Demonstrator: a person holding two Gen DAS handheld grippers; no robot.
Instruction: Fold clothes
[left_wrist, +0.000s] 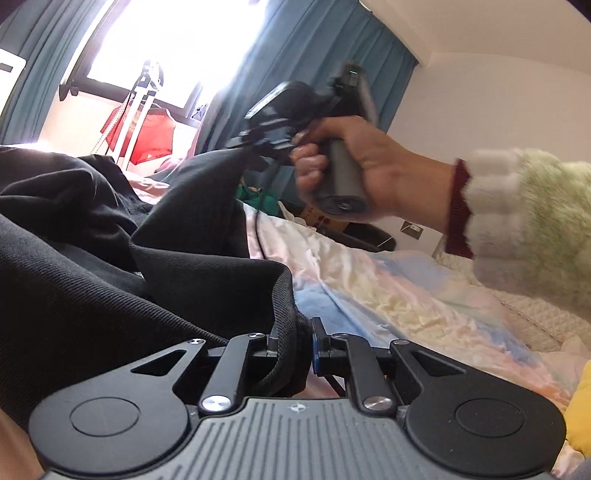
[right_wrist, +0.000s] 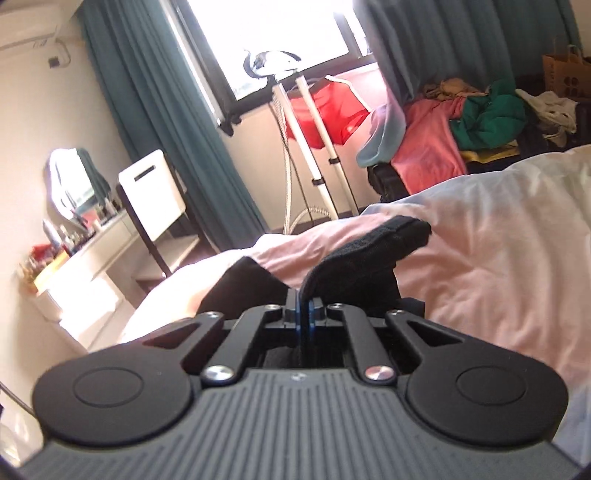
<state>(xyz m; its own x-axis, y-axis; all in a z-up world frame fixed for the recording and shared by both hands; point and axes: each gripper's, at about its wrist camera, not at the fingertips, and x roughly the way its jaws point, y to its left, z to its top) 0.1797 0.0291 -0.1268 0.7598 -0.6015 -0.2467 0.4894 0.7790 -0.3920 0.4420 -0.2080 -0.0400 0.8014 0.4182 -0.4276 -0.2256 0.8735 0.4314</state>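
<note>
Only your left wrist view shows your right hand (left_wrist: 354, 166) raised over the bed (left_wrist: 388, 288). Your left gripper (left_wrist: 293, 345) clamps the black garment's (left_wrist: 110, 295) thick hem; your right gripper (right_wrist: 303, 308) pinches another edge of it.

Black linkage gripper (left_wrist: 294, 341) with silver screws, ribbed grey body; fluffy pale-green sleeve (left_wrist: 535, 221).

Both wrist views low over bed (right_wrist: 498, 251), facing window (left_wrist: 166, 48); shared: red garment (right_wrist: 325, 114).
</note>
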